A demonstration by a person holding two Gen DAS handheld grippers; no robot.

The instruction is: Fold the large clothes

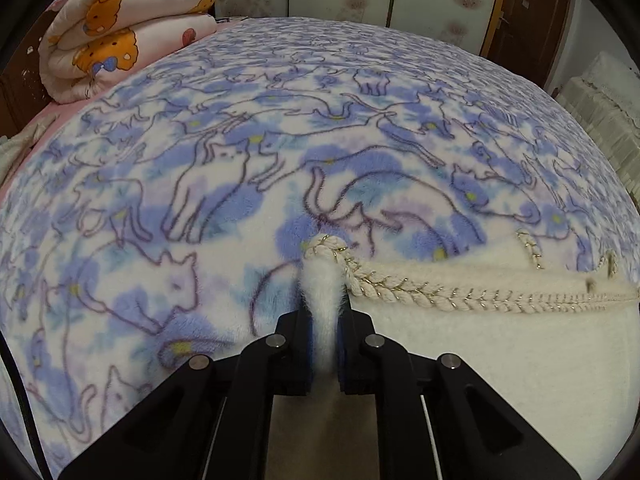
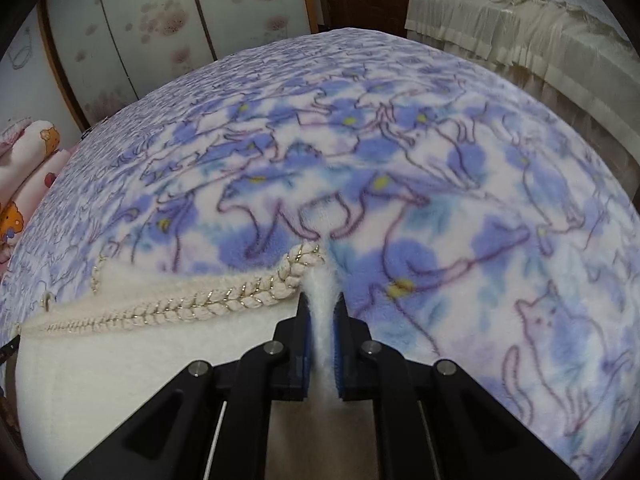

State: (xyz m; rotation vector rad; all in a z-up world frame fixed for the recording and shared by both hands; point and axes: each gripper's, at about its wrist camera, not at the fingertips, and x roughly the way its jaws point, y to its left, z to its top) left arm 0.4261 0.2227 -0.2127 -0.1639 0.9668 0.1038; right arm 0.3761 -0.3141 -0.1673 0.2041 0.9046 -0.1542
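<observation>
Left gripper (image 1: pixel 324 316): jaws clamped on the cream garment (image 1: pixel 500 360) corner.
Right gripper (image 2: pixel 322 316): likewise.
Braided edge (image 1: pixel 460 292): stretched sideways between both, over the bed (image 1: pixel 240 140).

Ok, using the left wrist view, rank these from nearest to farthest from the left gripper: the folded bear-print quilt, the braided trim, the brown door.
1. The braided trim of the white garment, right at the left gripper, running off to the right.
2. The folded bear-print quilt, far upper left, at the bed's edge.
3. The brown door, upper right, beyond the cat-print blanket.
</observation>
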